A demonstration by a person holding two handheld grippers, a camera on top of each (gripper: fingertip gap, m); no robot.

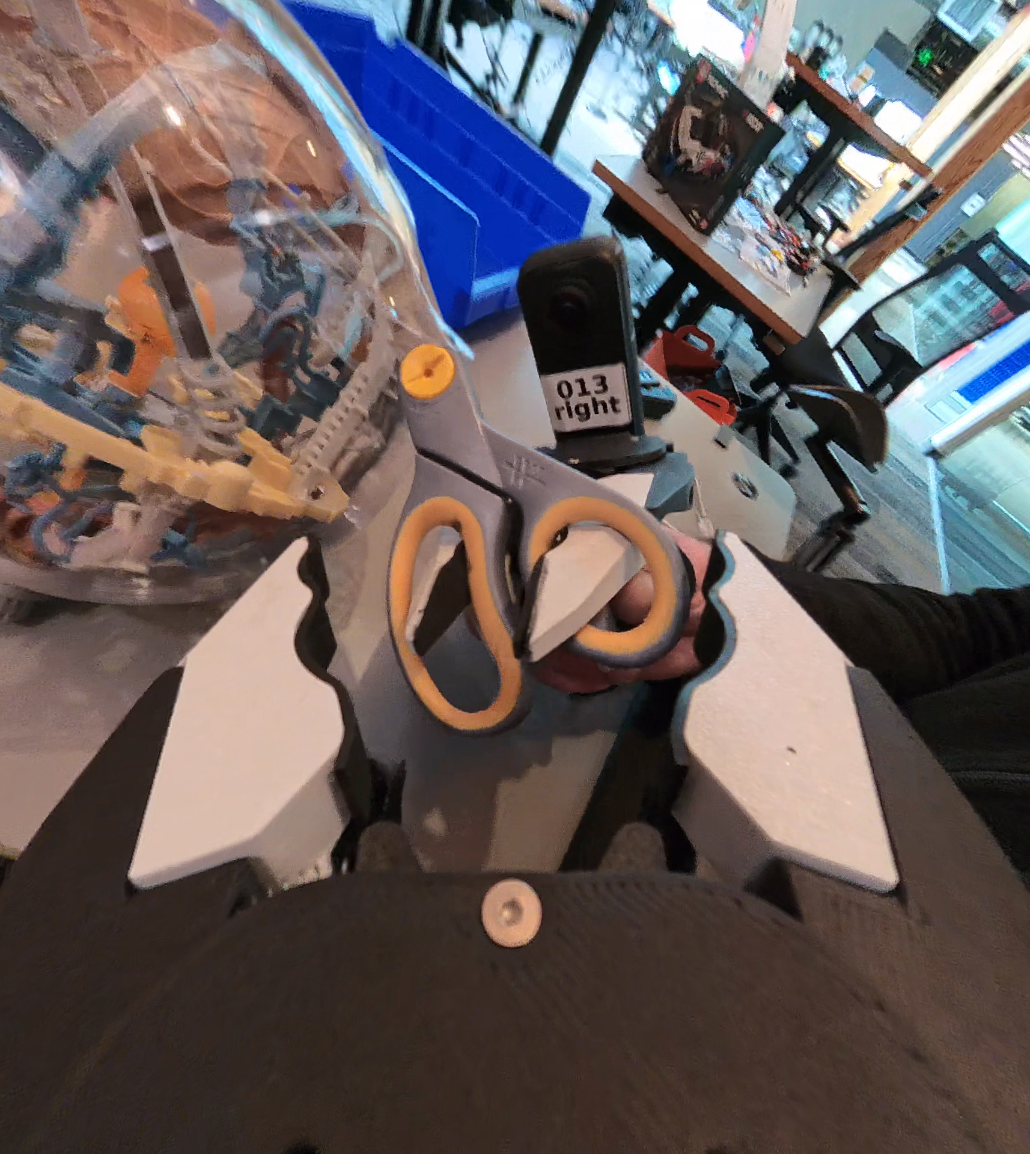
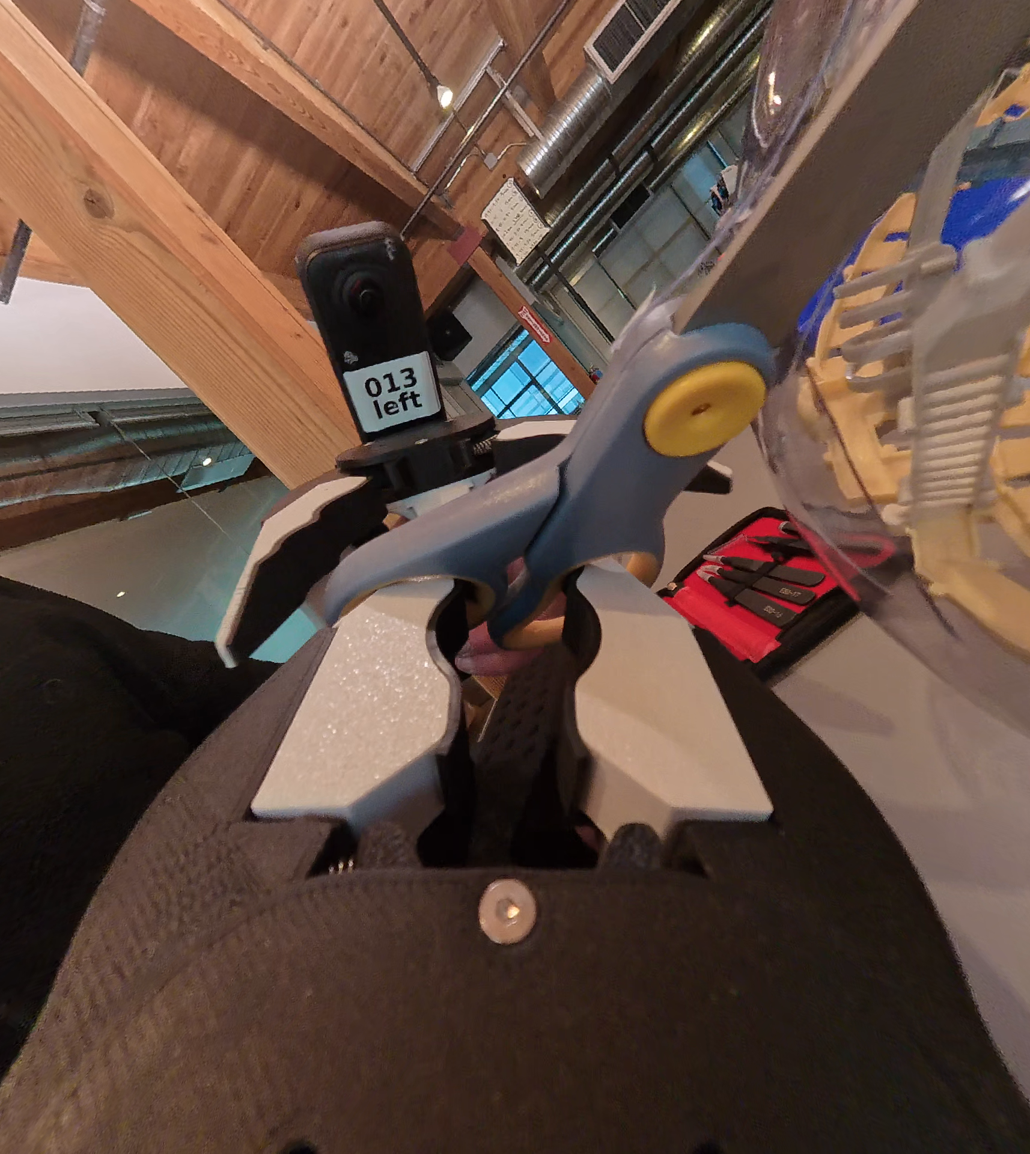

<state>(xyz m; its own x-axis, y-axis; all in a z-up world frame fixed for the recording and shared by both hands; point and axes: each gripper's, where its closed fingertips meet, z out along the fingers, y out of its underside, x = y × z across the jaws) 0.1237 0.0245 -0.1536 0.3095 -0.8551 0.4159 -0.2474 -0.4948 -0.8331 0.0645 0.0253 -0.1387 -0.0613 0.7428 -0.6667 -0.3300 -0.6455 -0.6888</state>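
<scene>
Left gripper point(image 1: 515, 549) of mine stands spread wide, a white finger on either side of the scissors point(image 1: 469, 474), with a gap on both sides, so it grips nothing. My right gripper point(image 2: 509, 593) carries them instead: its fingers are apart, one tip pushed into each yellow-lined handle loop, and the grey handles sit over those tips. The scissors are off the table point(image 1: 32, 687), loops toward me and the yellow pivot cap pointing away.

Just past that pivot is a big clear sphere point(image 1: 156, 312) filled with cream, blue and orange plastic tracks. The pivot end lies right against its curved wall; I cannot make out the blades themselves. Low beside the sphere, in my right view, a red case of black tweezers point(image 2: 750, 599) lies open. Farther off, behind the sphere, stands a blue bin point(image 1: 469, 187).
</scene>
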